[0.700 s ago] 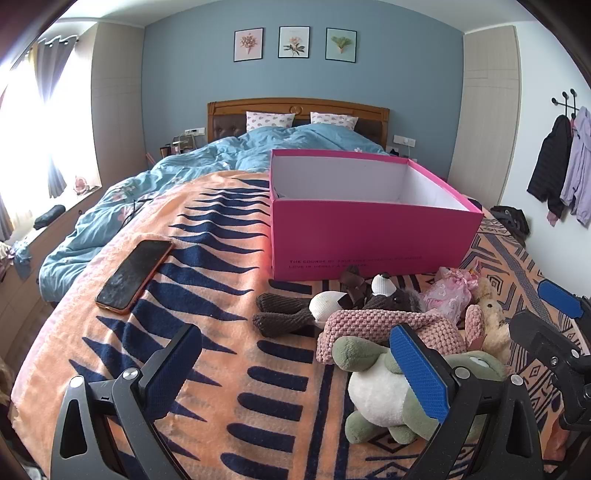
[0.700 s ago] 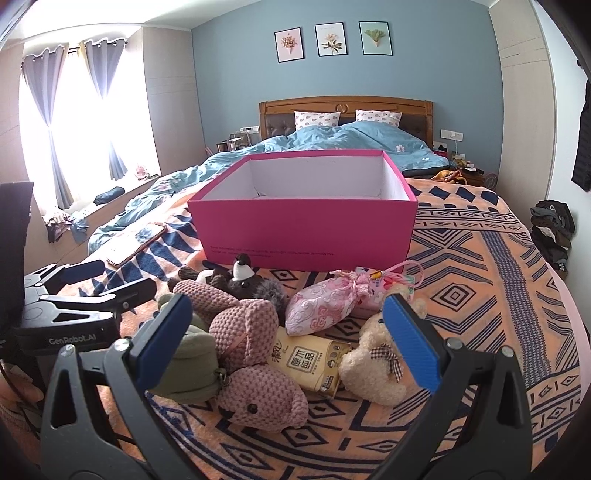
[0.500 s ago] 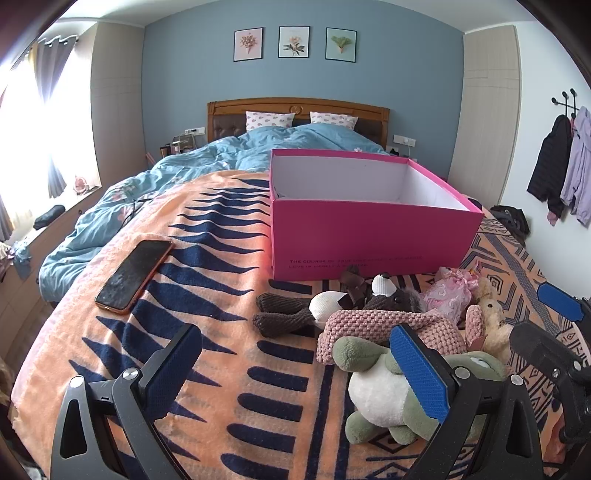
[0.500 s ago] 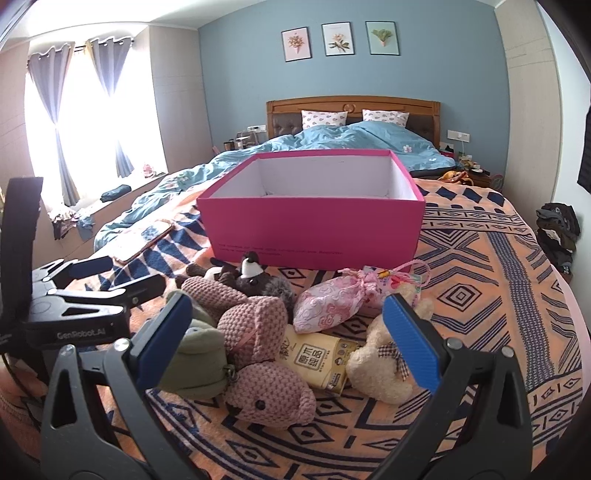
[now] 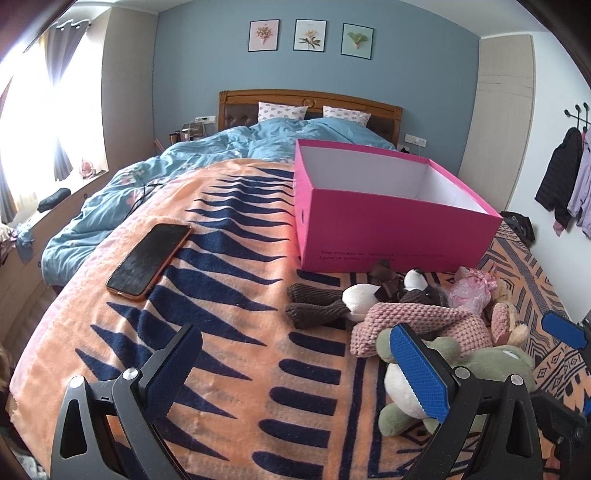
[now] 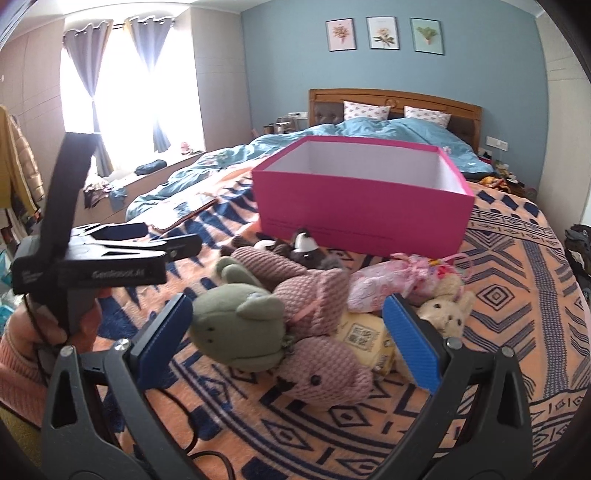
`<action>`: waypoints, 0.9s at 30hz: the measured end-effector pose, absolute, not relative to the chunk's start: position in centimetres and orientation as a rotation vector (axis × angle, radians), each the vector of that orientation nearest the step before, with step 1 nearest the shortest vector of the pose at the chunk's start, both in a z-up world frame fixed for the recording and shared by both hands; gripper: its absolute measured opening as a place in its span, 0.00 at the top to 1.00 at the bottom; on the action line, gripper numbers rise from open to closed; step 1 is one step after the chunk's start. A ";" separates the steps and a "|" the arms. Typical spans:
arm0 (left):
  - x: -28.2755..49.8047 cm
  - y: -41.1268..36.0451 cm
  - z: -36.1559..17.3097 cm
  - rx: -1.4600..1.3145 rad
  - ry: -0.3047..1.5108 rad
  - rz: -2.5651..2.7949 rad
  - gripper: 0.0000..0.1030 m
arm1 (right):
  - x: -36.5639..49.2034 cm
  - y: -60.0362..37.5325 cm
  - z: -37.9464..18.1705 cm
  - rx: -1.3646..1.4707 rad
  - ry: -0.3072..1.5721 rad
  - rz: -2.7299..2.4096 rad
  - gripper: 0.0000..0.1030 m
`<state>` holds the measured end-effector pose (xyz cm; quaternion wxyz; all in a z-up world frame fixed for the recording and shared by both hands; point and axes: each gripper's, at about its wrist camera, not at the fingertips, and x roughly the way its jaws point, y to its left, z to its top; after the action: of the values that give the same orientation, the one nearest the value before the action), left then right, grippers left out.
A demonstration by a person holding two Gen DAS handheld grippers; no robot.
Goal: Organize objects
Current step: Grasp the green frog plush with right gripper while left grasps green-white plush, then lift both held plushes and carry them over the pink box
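Fingers spread wide and empty on the right gripper [image 6: 286, 343] and left gripper [image 5: 295, 373], poised over the green plush [image 6: 240, 328] lying in the toy heap on the bed before the pink box [image 6: 364, 218] — soft, light, squashy, best pinched across its head.

A home bedroom: a bed [image 5: 258, 206] with pillows [image 5: 282, 110], curtained window [image 6: 122, 88], framed prints [image 5: 309, 35], hung coats [image 5: 565, 184].

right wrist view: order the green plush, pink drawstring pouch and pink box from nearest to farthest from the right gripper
1. green plush: nearest, just ahead of the open right gripper, beside its left finger.
2. pink drawstring pouch: farther back, toward the right finger's side.
3. pink box: farthest, behind the whole toy pile.
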<state>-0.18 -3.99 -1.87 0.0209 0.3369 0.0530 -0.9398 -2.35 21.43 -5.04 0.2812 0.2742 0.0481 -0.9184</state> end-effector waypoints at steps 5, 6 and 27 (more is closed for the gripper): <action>-0.5 -4.9 -2.6 1.076 0.180 -2.899 0.00 | -1.4 20.2 -5.4 0.711 0.186 -2.390 0.09; -0.5 -5.0 -2.8 1.083 0.185 -2.897 0.00 | -1.3 19.8 -5.5 0.713 0.197 -2.382 0.12; -0.1 -4.8 -3.1 1.252 0.359 -3.237 0.00 | -5.3 21.9 -1.7 0.722 -0.050 -2.267 0.44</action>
<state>-0.15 -4.75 -3.10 -0.1727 0.3534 0.1012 -0.9138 -5.28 21.93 -1.73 0.3718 0.2815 -0.0195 -0.8844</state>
